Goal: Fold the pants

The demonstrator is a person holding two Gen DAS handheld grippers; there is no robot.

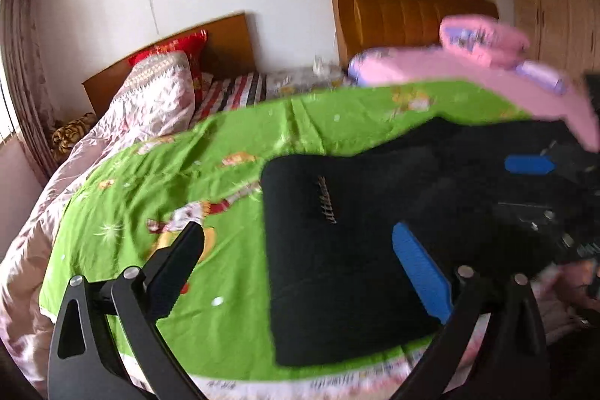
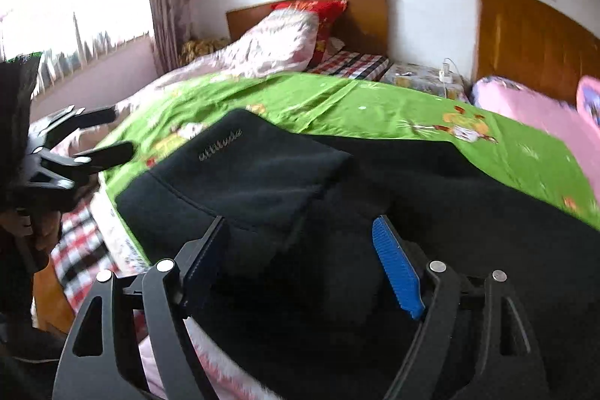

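While both grippers gape, black pants (image 1: 337,250) (partly folded) cover green sheet (image 1: 150,182).

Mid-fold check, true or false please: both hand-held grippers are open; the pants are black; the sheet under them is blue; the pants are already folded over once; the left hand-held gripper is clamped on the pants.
1. Both the left hand-held gripper and the right hand-held gripper are open. True.
2. The pants are black. True.
3. The sheet under them is blue. False: it is green.
4. One part of the pants lies folded over another. True.
5. The left hand-held gripper is clamped on the pants. False: its jaws are spread, gripping nothing.
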